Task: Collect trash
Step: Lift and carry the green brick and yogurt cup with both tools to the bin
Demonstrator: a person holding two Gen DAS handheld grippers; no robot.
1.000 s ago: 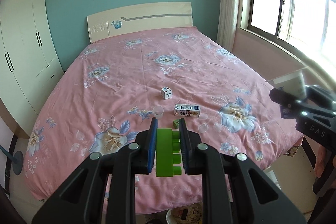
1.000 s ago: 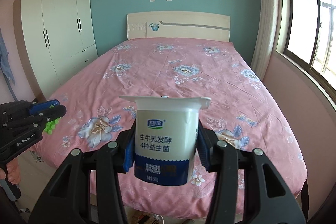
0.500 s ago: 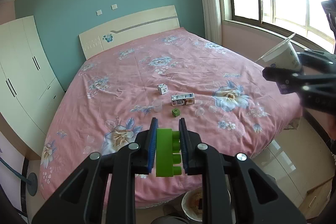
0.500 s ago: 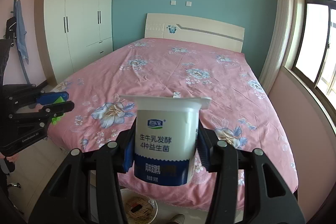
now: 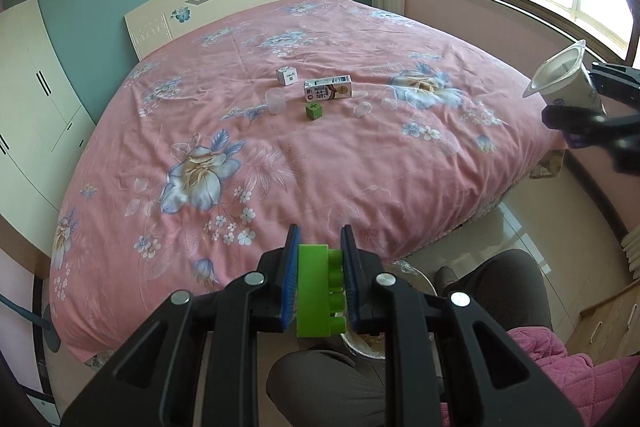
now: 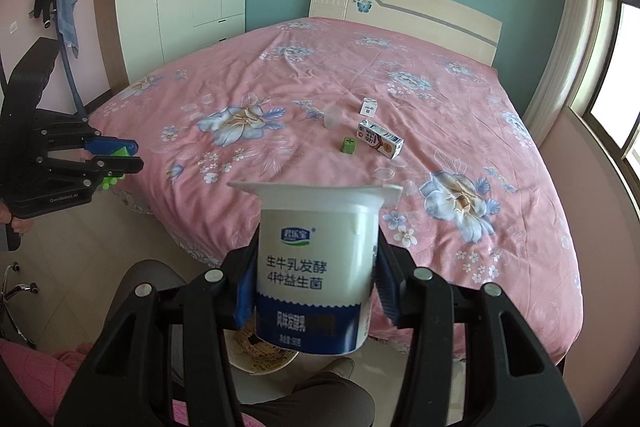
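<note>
Lower now — yogurt cup (image 6: 316, 267) past bed edge (image 6: 208, 247)

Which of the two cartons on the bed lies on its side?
The long milk carton with brown print lies flat on its side; the small white cube-shaped carton behind it stands upright.

Both tools were occupied: the left tool (image 5: 319, 289) was clamped on a green toy brick (image 5: 316, 291), the right tool (image 6: 314, 293) on a yogurt cup (image 6: 316, 267). Beneath them, the person's knees (image 5: 320, 383) flanked a bin (image 6: 262, 357), partly screening its mouth. On the bed (image 5: 360, 179), a milk carton (image 5: 328, 88), green cube (image 5: 314, 111), white cube (image 5: 288, 75) and clear cup (image 5: 276, 100) clustered mid-mattress; the near bedspread lay open.
</note>
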